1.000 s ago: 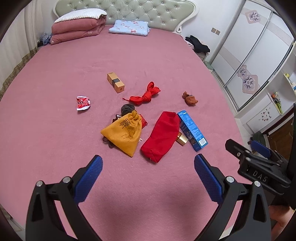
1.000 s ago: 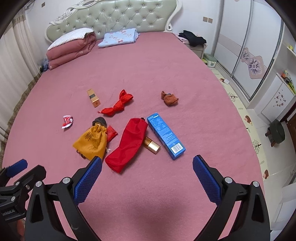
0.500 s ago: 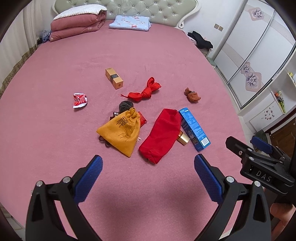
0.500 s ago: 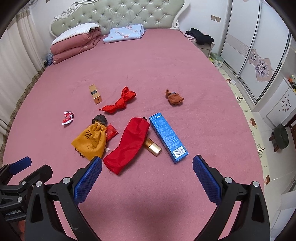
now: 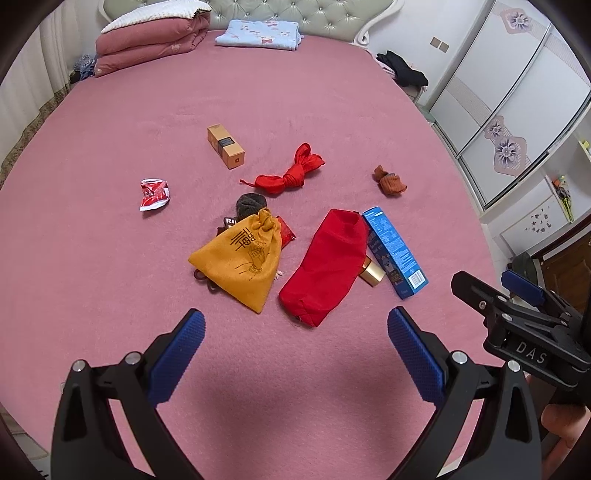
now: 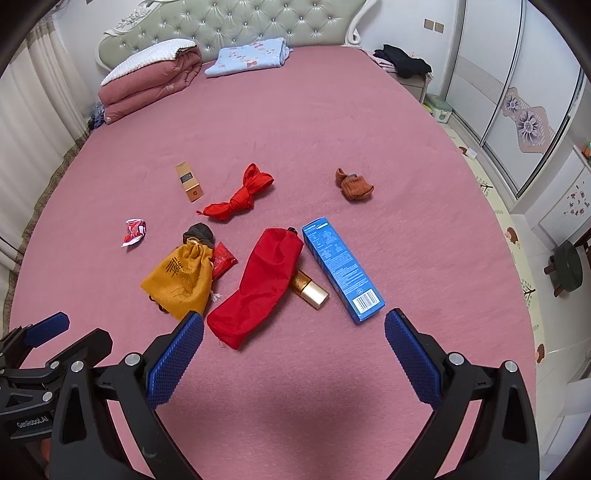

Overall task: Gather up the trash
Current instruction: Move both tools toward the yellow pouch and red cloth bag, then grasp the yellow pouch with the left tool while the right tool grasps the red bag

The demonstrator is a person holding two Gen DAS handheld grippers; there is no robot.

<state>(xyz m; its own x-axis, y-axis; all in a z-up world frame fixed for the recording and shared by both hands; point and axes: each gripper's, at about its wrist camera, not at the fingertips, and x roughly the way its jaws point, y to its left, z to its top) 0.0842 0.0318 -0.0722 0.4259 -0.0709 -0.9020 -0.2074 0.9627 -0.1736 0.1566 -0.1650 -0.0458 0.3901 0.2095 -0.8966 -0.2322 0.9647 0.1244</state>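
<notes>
Scattered on the pink bed lie a yellow drawstring pouch, a red cloth bag, a blue carton, a gold tube, an orange box, a crumpled red wrapper, a red ribbon and a brown sock. My left gripper hovers open just short of the pouch and red bag. My right gripper is open above the red bag's near end.
Folded pink quilts and a light blue blanket lie by the padded headboard. Dark clothes rest at the far right corner. Wardrobe doors and a small stool stand right of the bed.
Both grippers have moved forward and slightly lower toward the pile, so the pouch, red bag and blue carton look closer. Both stay open; nothing on the bed has shifted.
</notes>
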